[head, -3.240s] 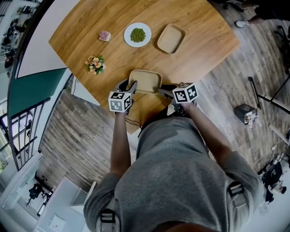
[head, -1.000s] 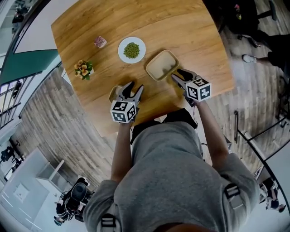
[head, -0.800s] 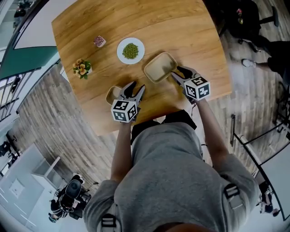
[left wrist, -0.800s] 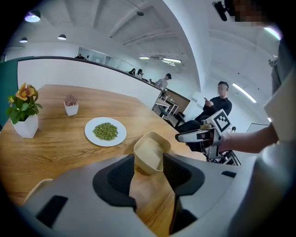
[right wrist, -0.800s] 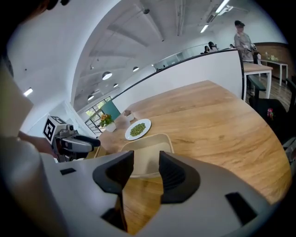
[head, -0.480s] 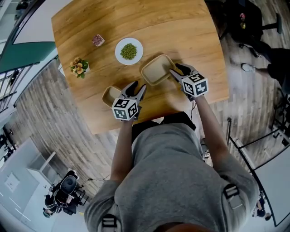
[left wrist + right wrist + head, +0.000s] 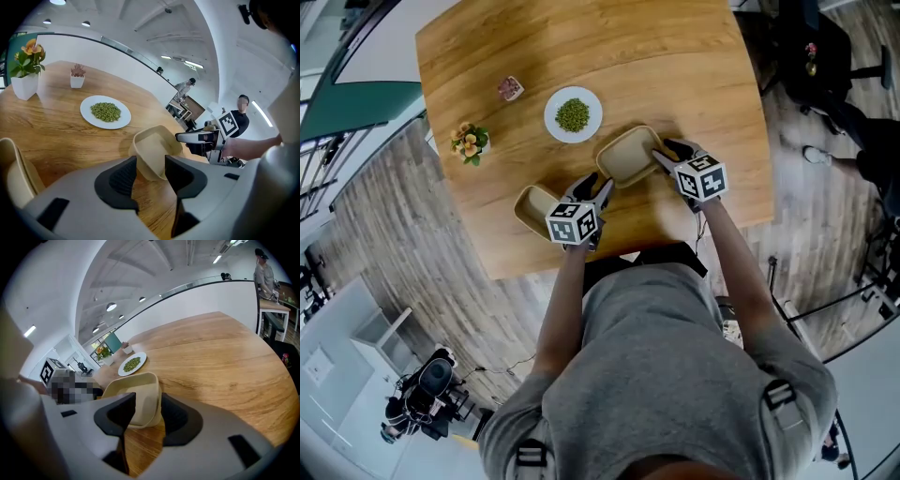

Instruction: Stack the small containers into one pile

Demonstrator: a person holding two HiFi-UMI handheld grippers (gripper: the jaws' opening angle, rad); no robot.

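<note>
Since its wall is clamped between the jaws of the right gripper (image 7: 660,157), one jaw inside and one outside, the held container (image 7: 626,156) sits over the near half of the table. In the left gripper view it looks tipped, far rim higher than near corner. Holding it at the rim probably keeps the hollow free and the container steerable, which suits nesting it with another.

The left gripper (image 7: 592,184) faces it from the opposite side with its jaws spread. The container's near corner lies in or just ahead of the gap and touches neither pad as far as I can tell; the aim is likely to steady it. The second container (image 7: 532,206) rests flat on the table just left of the left gripper, apart from the first, so no pile exists yet.

Further out stand a white plate (image 7: 553,118) of green peas (image 7: 573,113), a potted flower (image 7: 469,143) and a small pink plant (image 7: 511,88), all well clear of the work. The table (image 7: 581,47) is warm wood-grain with rounded corners. Around it is plank floor (image 7: 422,216), and the gripper views show a bright white hall with ceiling lights and people far off.
</note>
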